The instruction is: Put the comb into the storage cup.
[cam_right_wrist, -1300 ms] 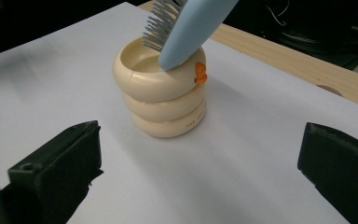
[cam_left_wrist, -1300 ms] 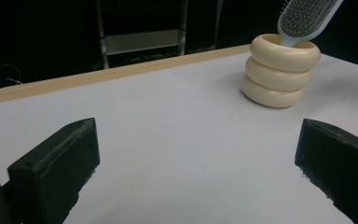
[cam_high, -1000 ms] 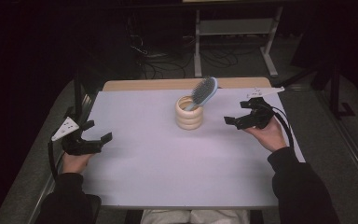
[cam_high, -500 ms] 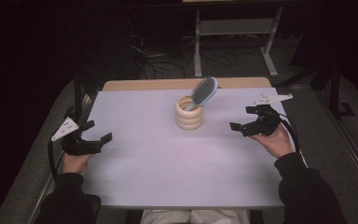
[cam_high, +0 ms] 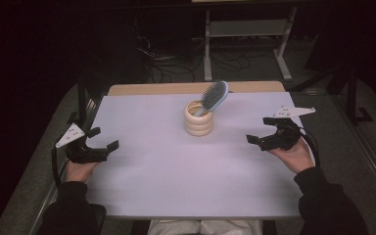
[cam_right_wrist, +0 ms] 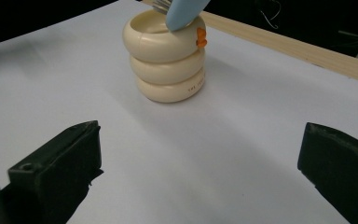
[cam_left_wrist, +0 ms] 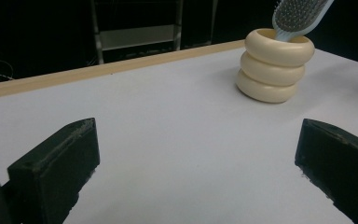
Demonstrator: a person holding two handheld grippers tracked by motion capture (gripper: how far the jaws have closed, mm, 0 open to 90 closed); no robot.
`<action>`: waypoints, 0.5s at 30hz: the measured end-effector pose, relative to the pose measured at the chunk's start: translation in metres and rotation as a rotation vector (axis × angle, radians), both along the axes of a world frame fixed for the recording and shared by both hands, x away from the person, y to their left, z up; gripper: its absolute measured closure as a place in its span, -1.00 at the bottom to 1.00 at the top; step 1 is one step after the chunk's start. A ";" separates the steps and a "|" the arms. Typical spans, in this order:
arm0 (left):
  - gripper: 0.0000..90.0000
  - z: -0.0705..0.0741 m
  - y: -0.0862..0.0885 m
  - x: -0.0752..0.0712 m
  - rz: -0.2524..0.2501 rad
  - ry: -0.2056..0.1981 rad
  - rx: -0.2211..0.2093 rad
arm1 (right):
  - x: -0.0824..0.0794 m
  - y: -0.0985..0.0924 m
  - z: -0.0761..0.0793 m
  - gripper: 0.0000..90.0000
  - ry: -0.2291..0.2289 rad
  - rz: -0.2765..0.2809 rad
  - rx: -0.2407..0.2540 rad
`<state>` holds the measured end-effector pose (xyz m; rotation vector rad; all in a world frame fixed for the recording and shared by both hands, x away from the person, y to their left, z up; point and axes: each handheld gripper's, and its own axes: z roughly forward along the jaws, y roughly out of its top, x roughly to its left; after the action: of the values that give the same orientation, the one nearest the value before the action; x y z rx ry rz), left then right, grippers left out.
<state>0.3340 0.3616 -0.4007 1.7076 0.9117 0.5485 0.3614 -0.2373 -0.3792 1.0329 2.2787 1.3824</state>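
A blue hairbrush (cam_high: 214, 96) stands handle-down in a cream ringed holder (cam_high: 199, 119) just above the centre of the high view, its bristled head tilting toward the upper right of the frame. The right gripper (cam_high: 266, 139), at the right edge of the white table (cam_high: 176, 181), rests with jaws spread wide and empty; the holder lies up and to its left. The left gripper (cam_high: 103, 145), at the left edge, is likewise open and empty, and appears the farther of the two, though the margin is hard to judge. The brush head leans toward the right hand's side, likely favouring it for a lift along the tilted handle.
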 end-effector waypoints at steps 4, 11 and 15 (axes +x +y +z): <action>-1.00 0.000 0.000 0.000 -0.007 0.006 -0.002 | -0.005 -0.005 -0.005 -1.00 0.002 -0.009 -0.011; -1.00 0.000 0.001 -0.001 -0.012 0.008 -0.008 | -0.016 -0.018 -0.013 -1.00 -0.001 -0.043 -0.015; -1.00 0.000 0.001 -0.001 -0.011 0.006 -0.011 | -0.024 -0.028 -0.017 -1.00 -0.006 -0.063 -0.004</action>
<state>0.3330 0.3623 -0.4002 1.7044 0.9080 0.5301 0.3379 -0.2654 -0.3958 1.0880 2.2240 1.3535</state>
